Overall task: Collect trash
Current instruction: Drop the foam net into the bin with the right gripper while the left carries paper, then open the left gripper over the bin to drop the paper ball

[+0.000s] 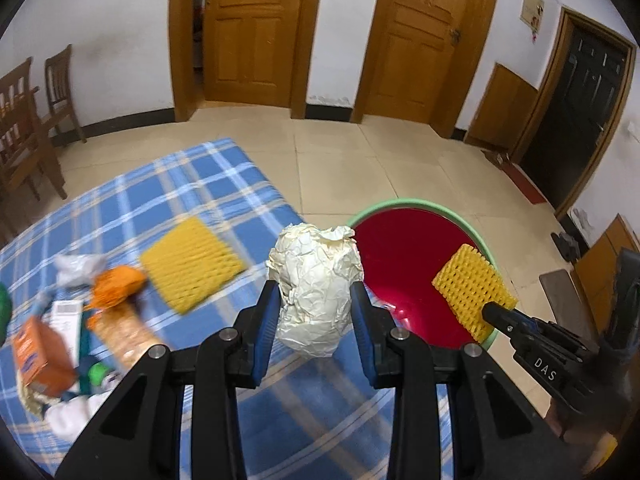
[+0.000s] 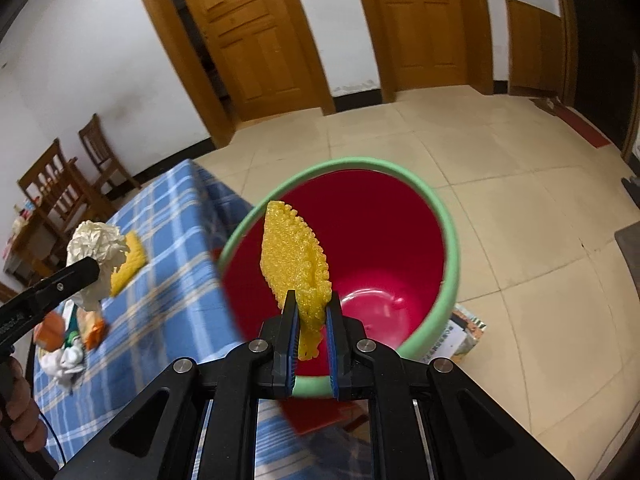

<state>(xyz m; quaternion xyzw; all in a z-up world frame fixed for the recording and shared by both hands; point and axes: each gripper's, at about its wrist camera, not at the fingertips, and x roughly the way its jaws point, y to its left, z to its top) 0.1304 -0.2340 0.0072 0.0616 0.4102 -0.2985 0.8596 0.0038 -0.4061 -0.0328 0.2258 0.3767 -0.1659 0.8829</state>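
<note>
My left gripper clamps the light crumpled paper ball mid-body, my right gripper pinches the soft yellow foam net by its edge over the bin.

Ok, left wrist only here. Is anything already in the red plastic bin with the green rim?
Observer: The right wrist view looks down to the bottom of the red plastic bin; it looks bare apart from glare.
Operator: And the grip on the right?
Observer: The right gripper is shut on the lower end of the yellow foam net sheet, which stands edge-on over the bin's mouth.
Operator: Anything beside it?
Observer: A printed cardboard box on the floor, partly hidden by the bin.
</note>
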